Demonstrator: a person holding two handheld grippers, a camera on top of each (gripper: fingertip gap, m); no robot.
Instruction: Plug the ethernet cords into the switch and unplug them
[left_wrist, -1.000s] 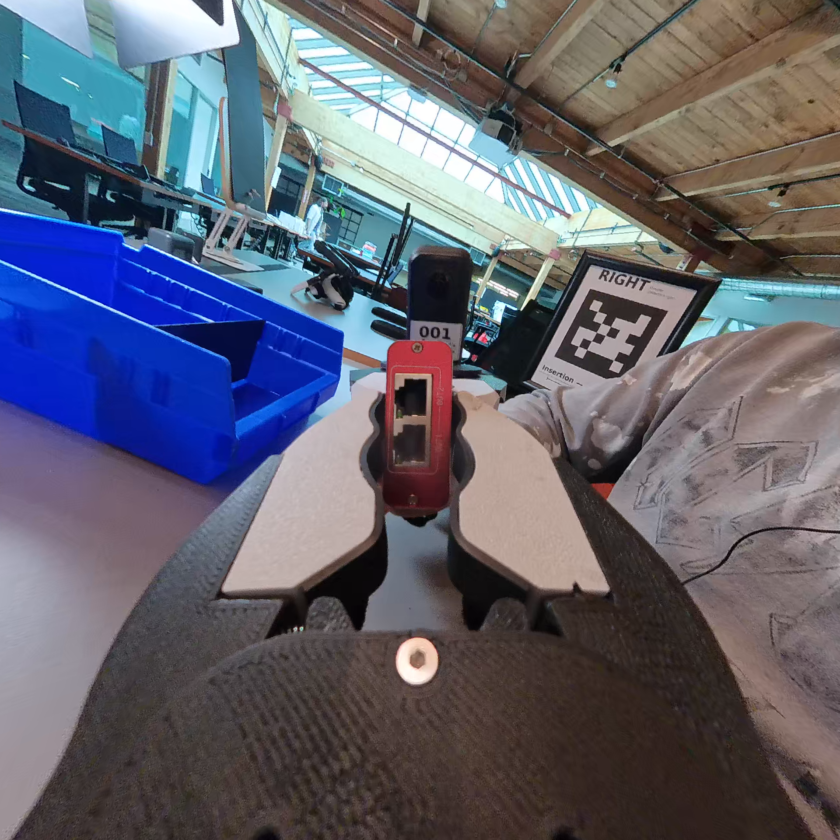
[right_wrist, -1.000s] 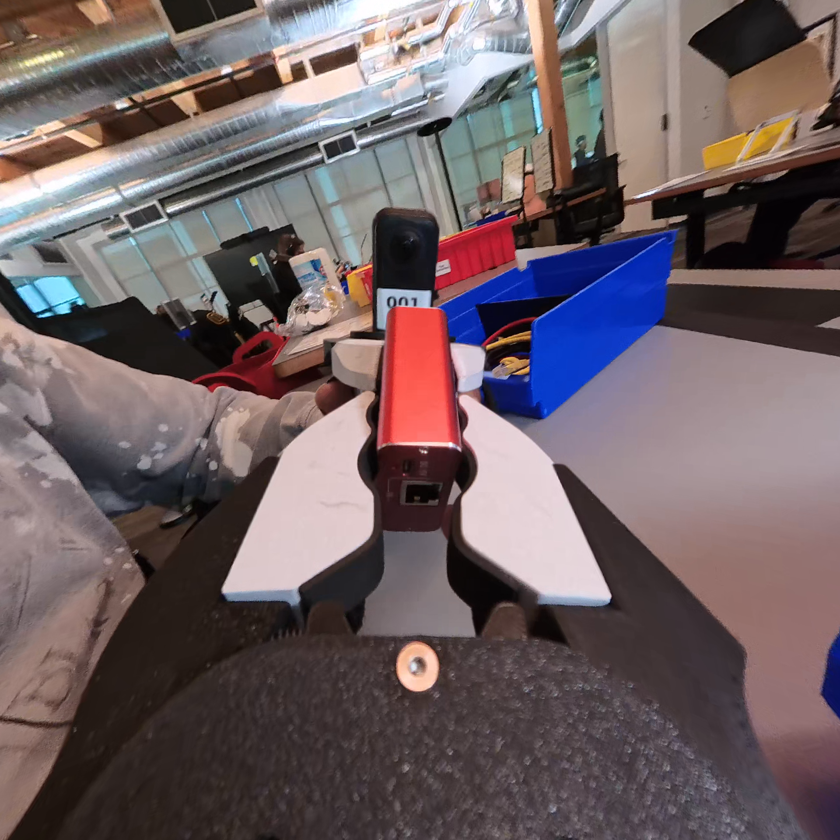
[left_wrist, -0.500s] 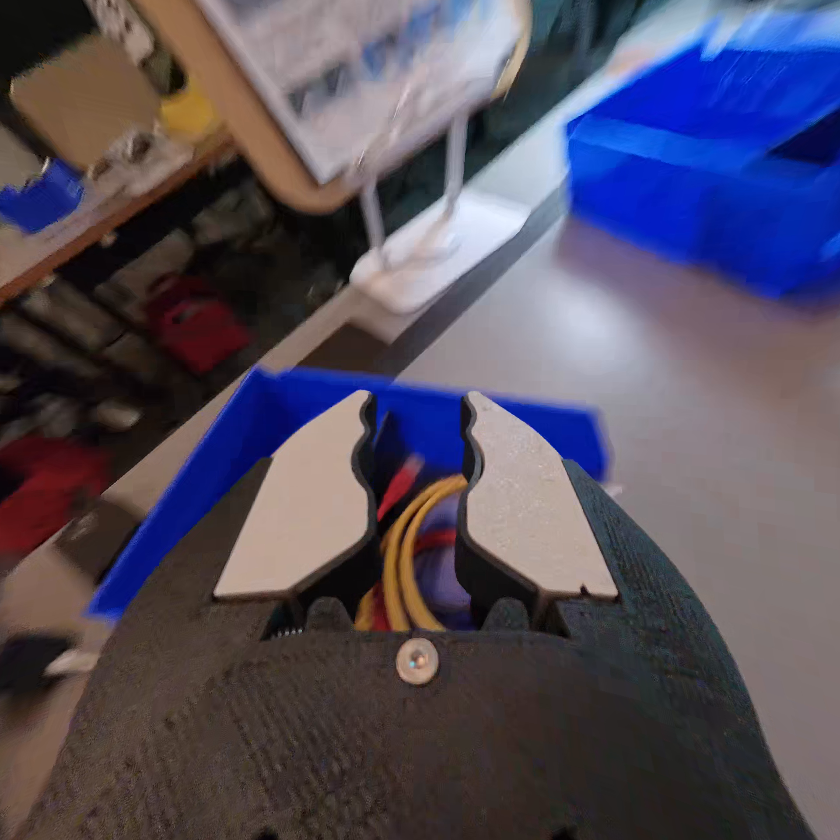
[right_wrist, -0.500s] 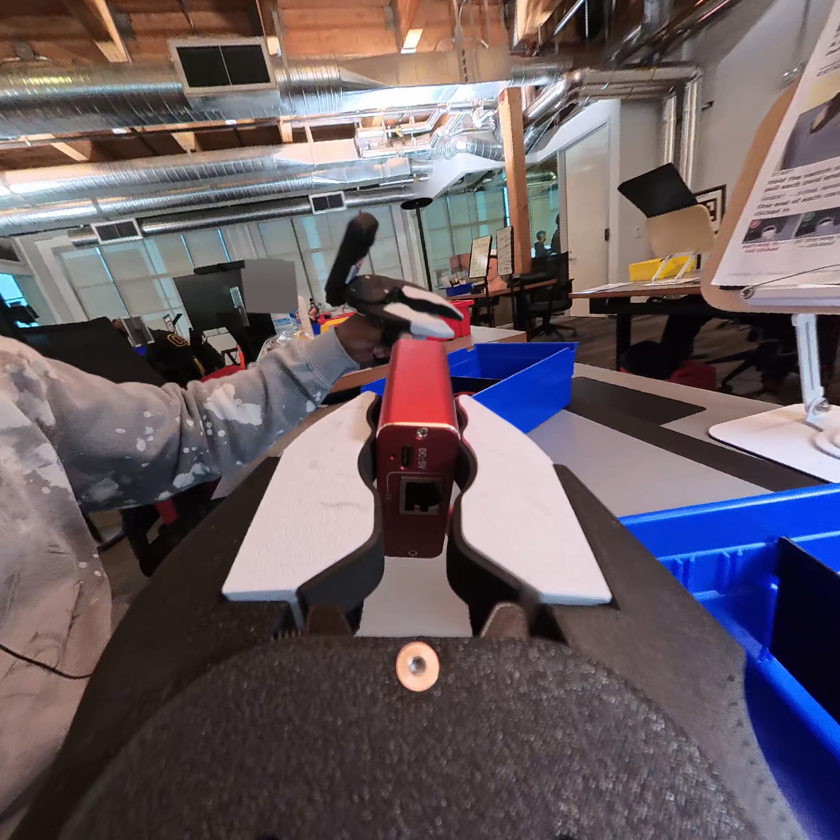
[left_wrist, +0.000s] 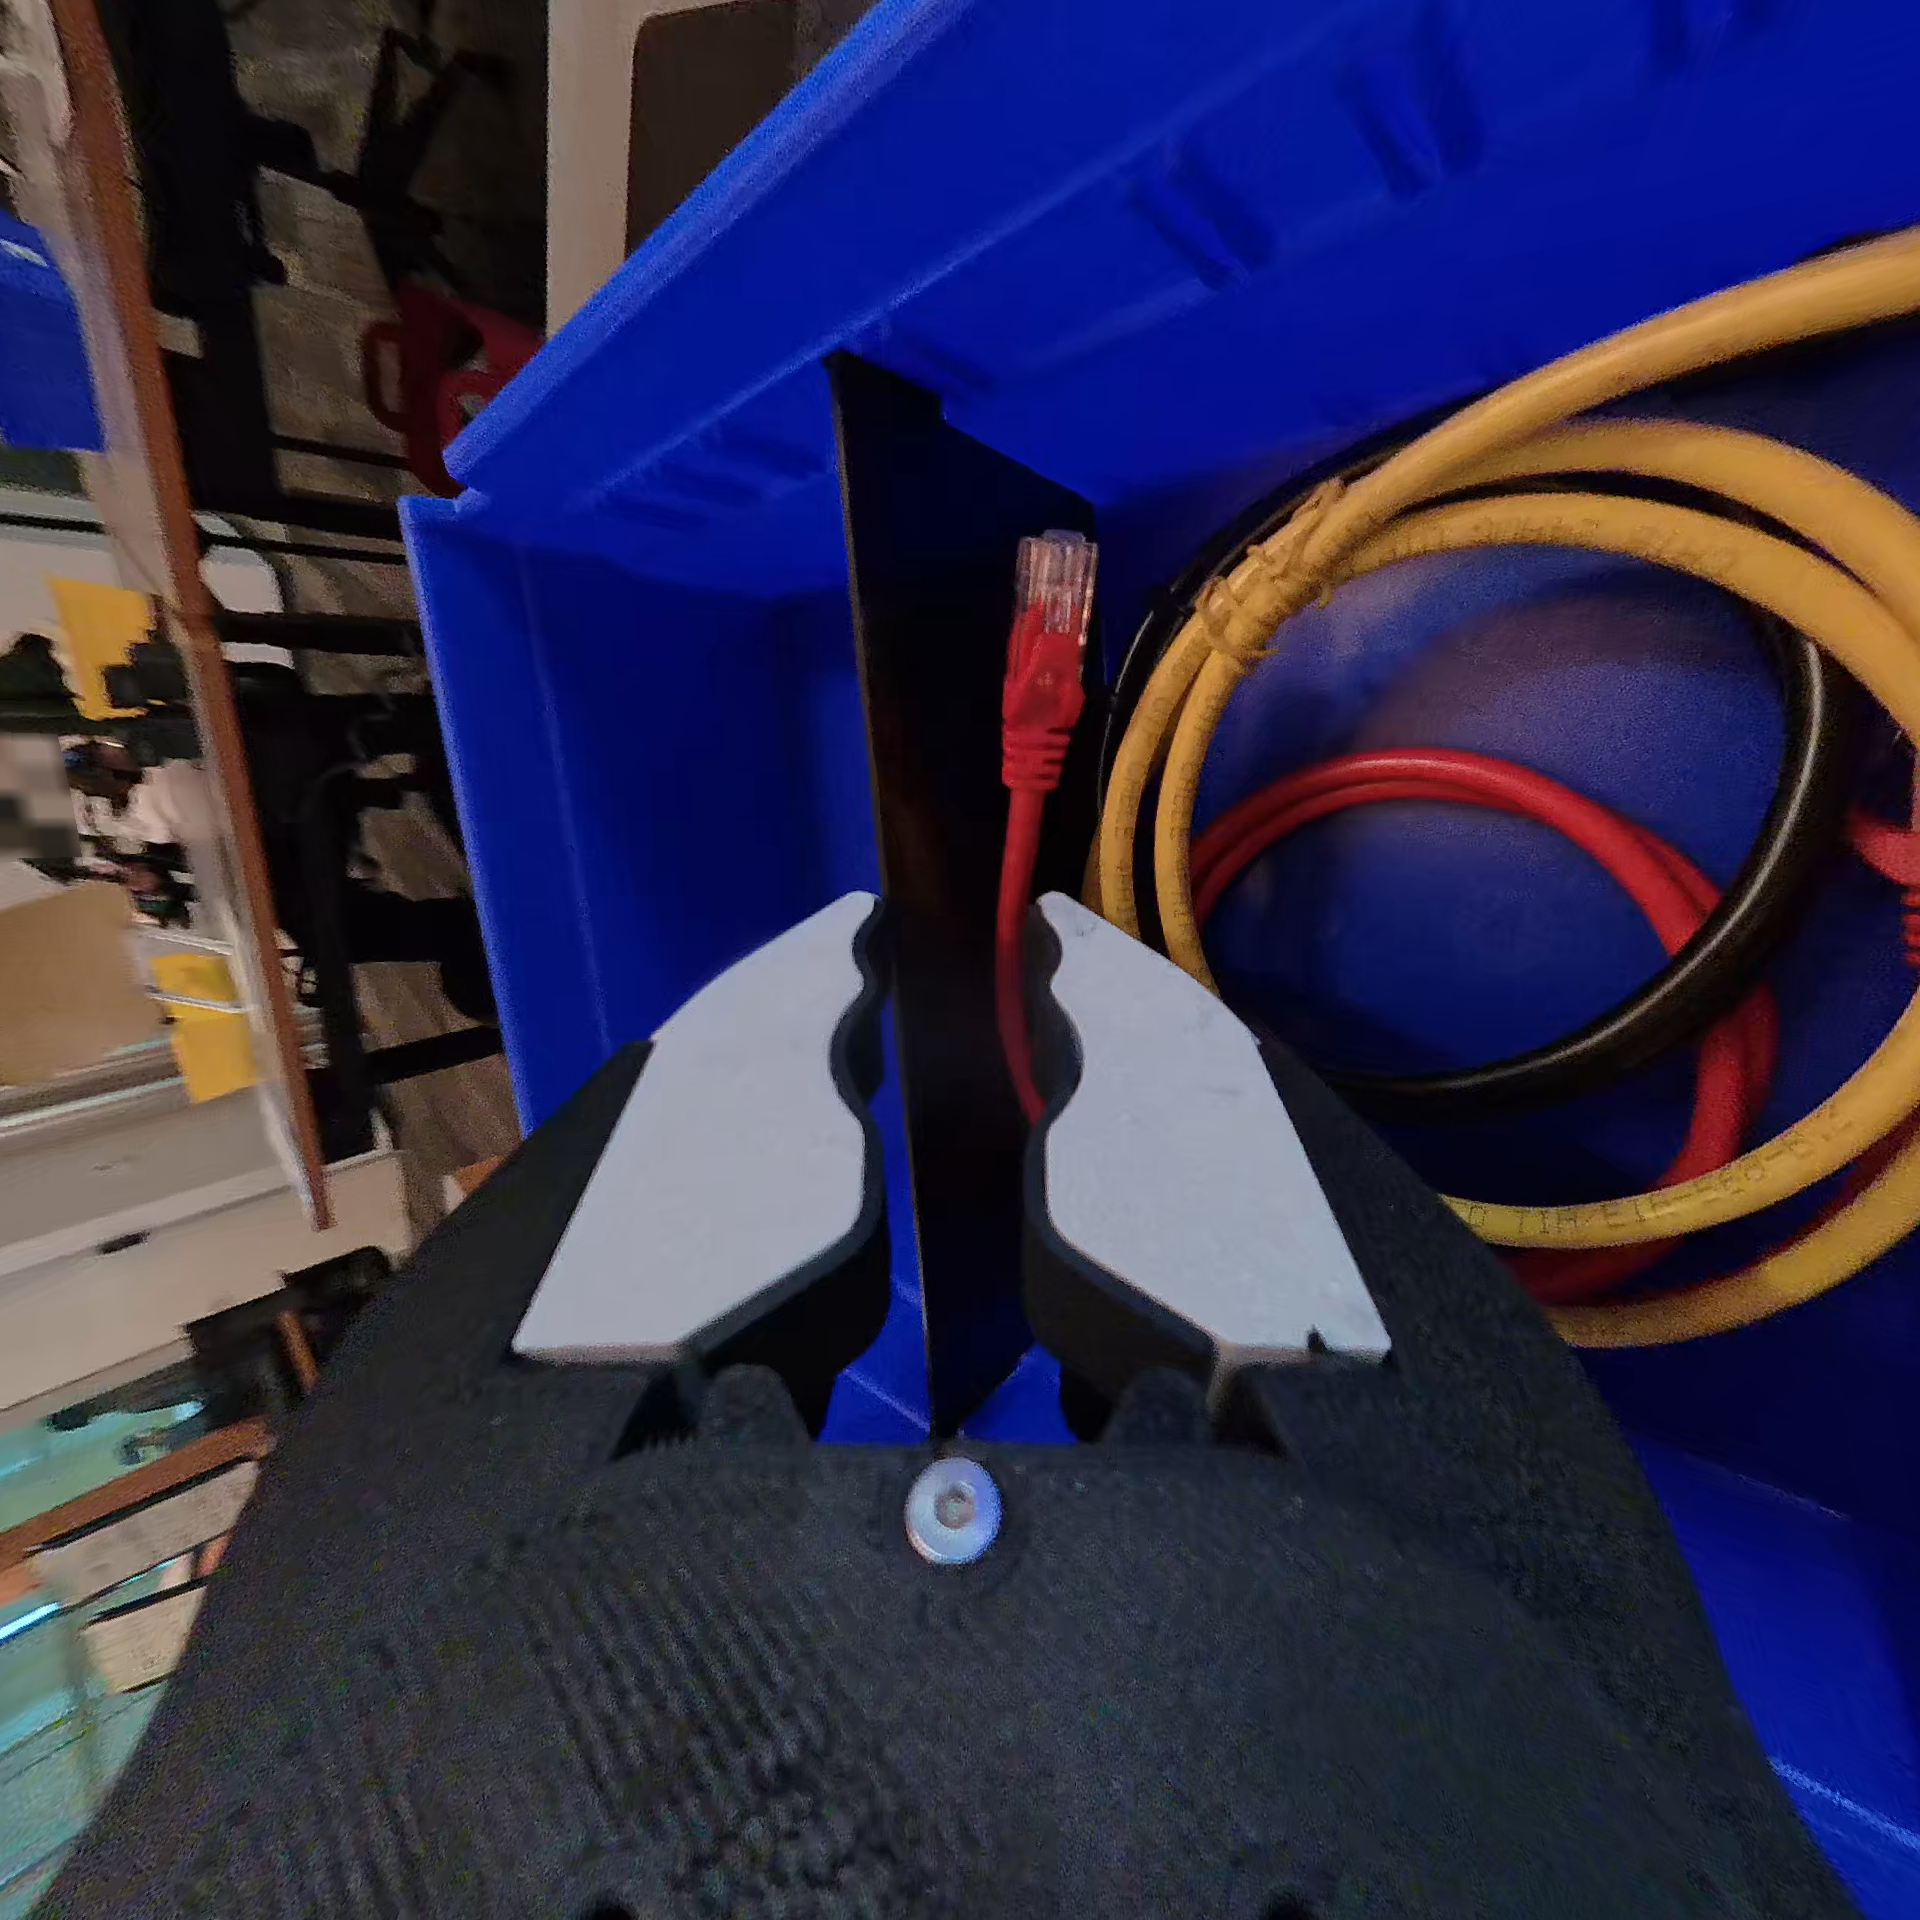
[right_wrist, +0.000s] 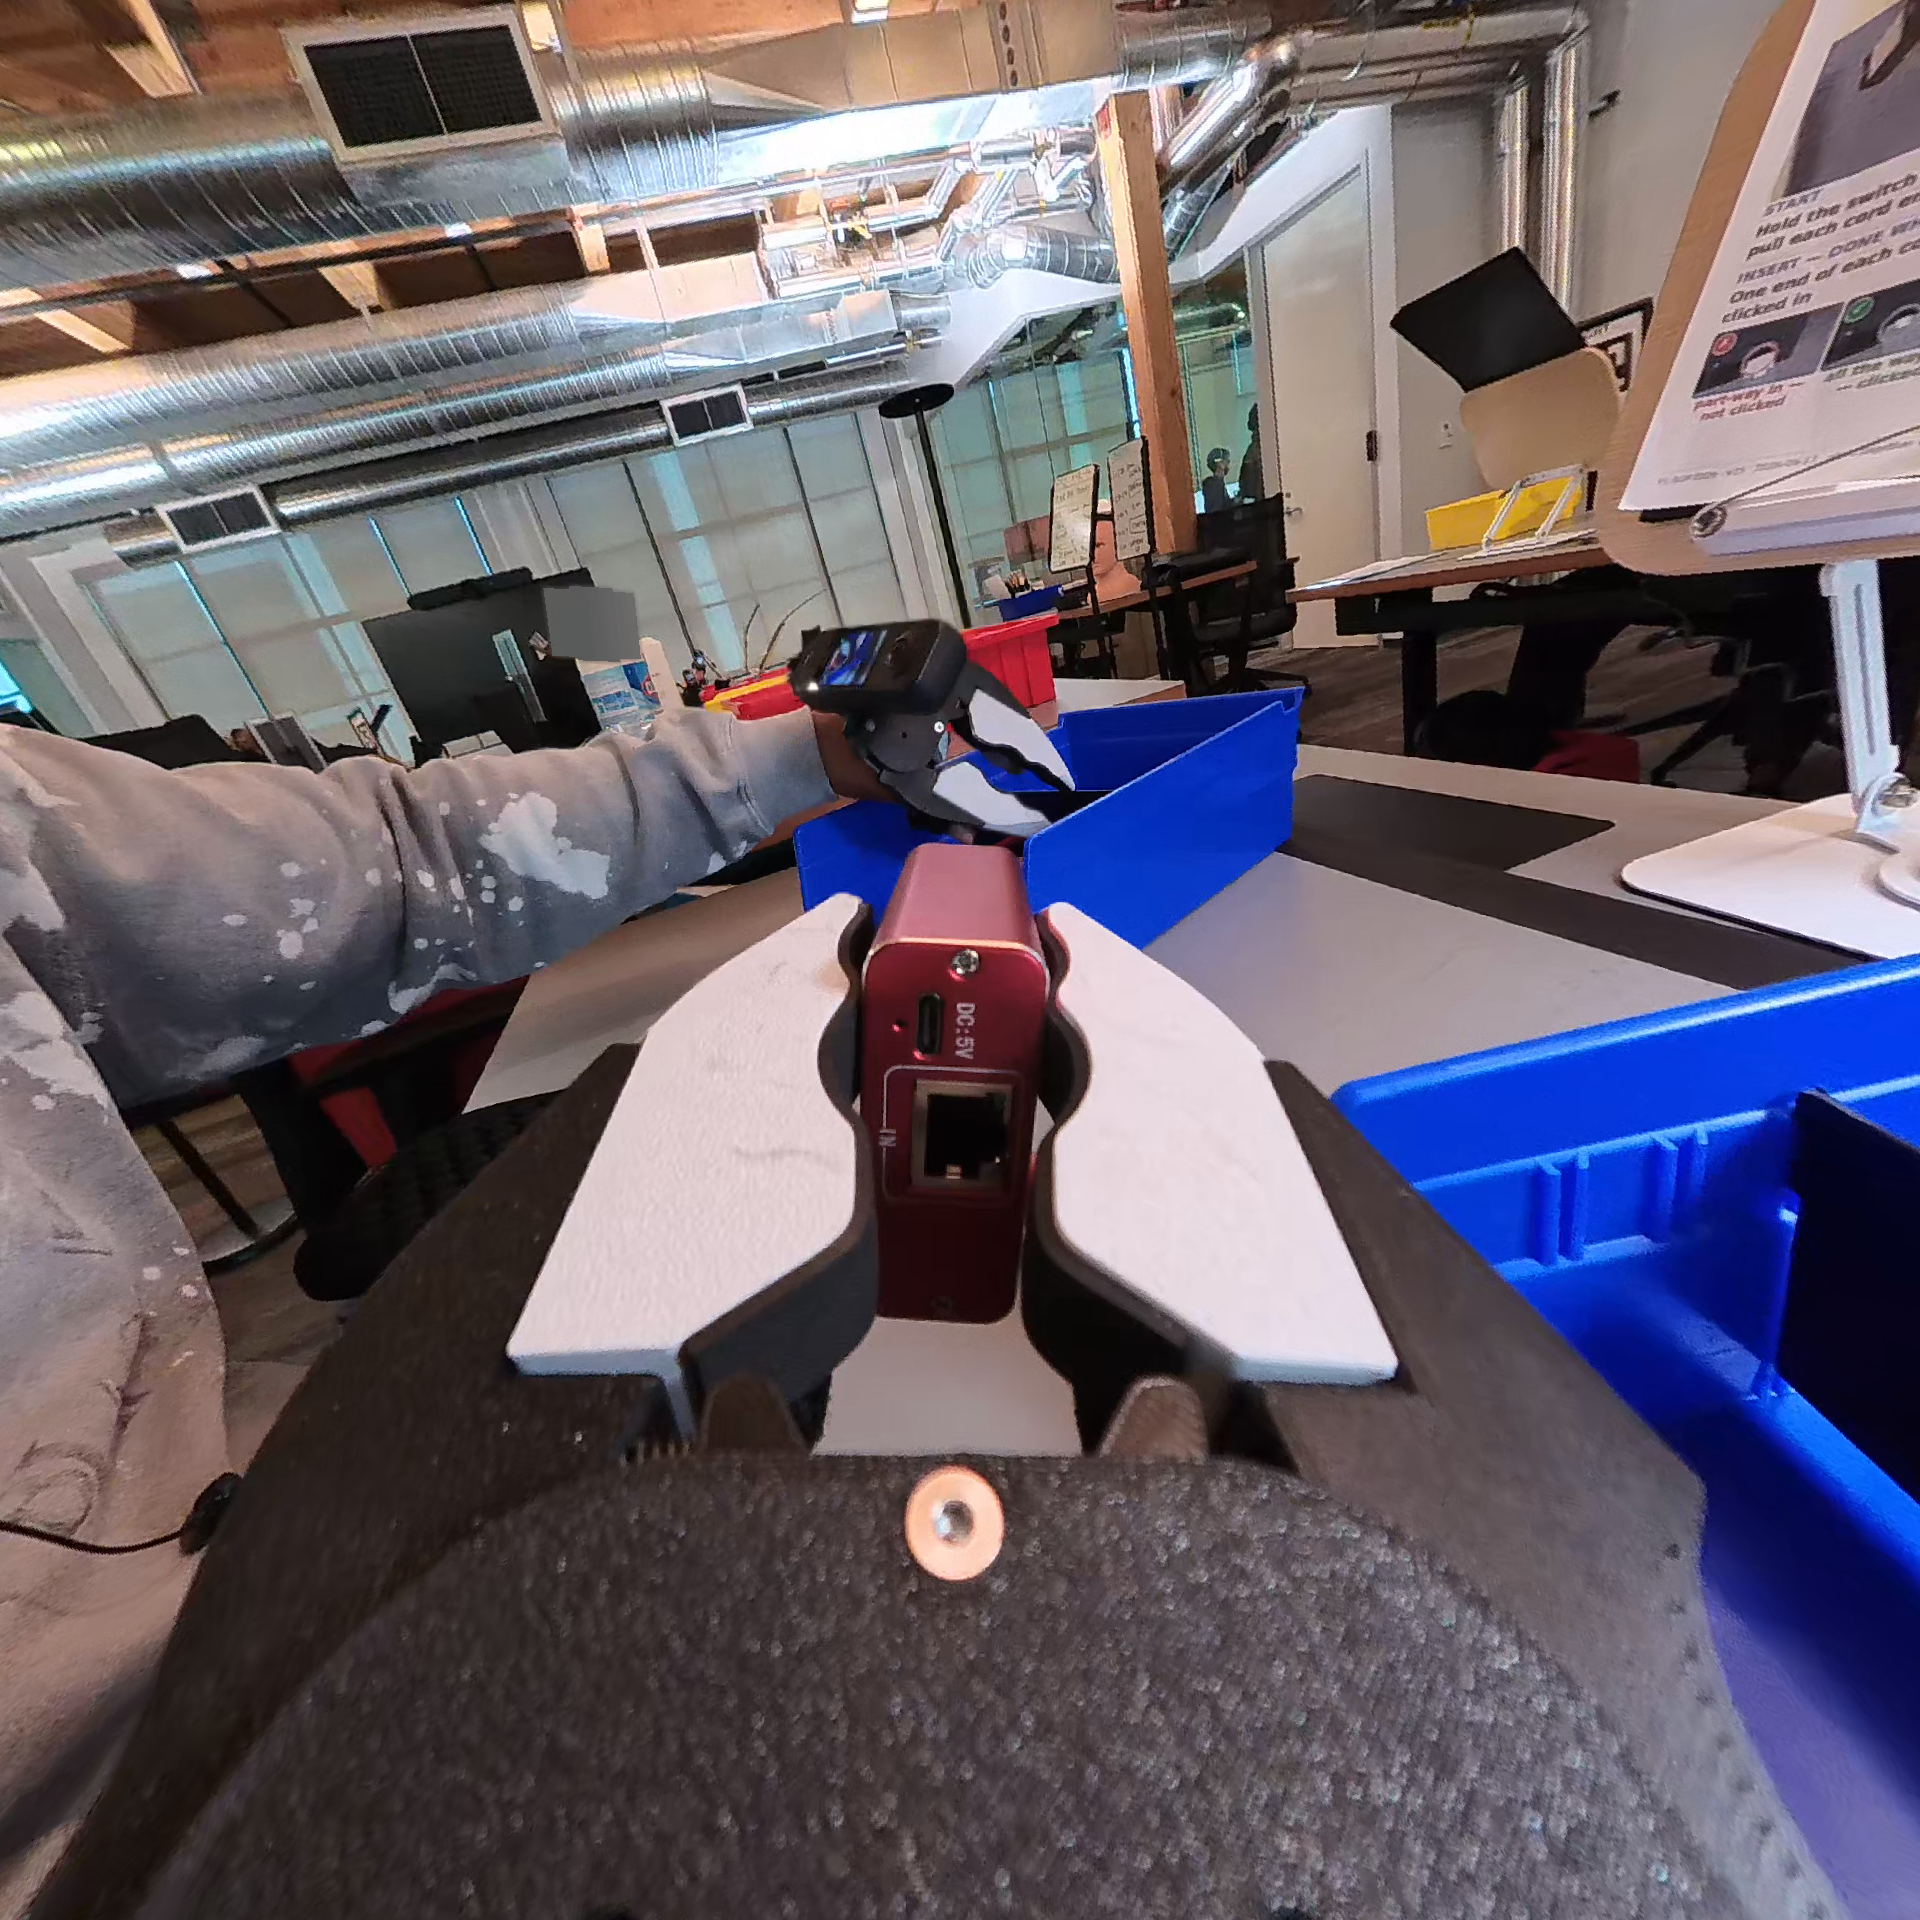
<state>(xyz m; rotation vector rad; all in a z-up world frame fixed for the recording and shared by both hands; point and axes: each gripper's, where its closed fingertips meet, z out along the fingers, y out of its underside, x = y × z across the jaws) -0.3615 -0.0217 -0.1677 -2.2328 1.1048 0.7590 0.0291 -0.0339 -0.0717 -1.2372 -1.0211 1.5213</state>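
The right tongs (right_wrist: 954, 920) clamp the red switch (right_wrist: 951, 1081), its port facing back for plugging. The left tongs (left_wrist: 958, 914) hang open in the blue bin (left_wrist: 1195, 239), straddling the red ethernet cord (left_wrist: 1023, 873).

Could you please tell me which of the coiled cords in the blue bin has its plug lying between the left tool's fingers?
The red ethernet cord: its clear-tipped plug points up beside the black divider, in line with the open left tool. The yellow cord coils off to the right.
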